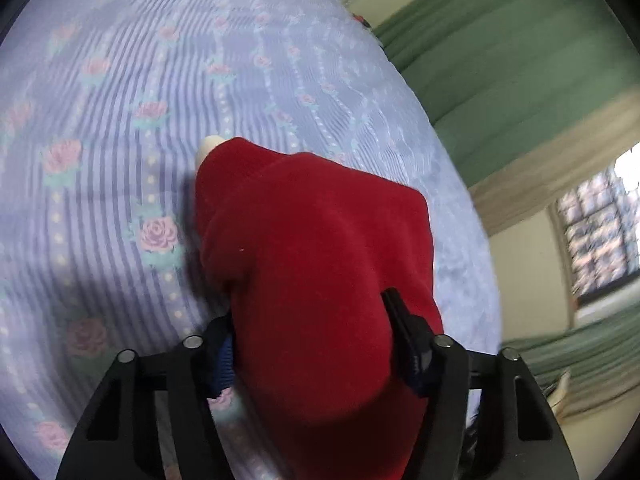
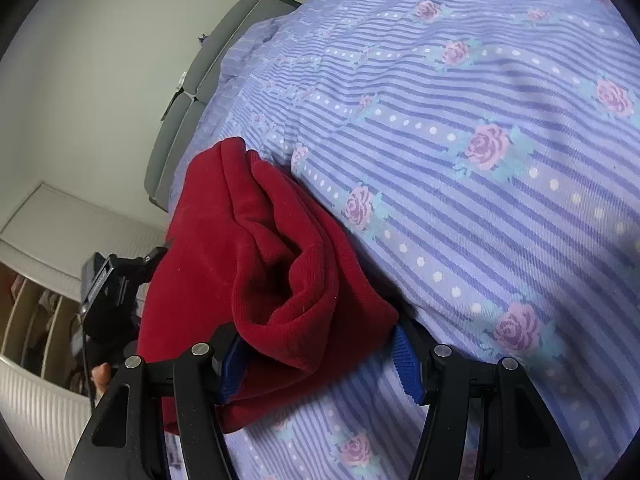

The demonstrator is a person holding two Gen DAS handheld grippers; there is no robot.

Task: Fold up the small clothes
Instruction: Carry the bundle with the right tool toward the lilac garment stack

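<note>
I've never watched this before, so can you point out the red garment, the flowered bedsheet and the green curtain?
red garment (image 1: 320, 248): left wrist view, its broad upper fold.
flowered bedsheet (image 2: 488, 148): right wrist view, a printed rose.
green curtain (image 1: 500, 80): left wrist view, its middle pleats.

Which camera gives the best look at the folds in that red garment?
The right wrist view: the red garment shows its layered folds and open edges there. The left wrist view shows only its smooth outer side.

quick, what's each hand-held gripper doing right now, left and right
Left hand-held gripper: closed on the red garment.
Right hand-held gripper: closed on the same red garment, bunched between its pads.
</note>
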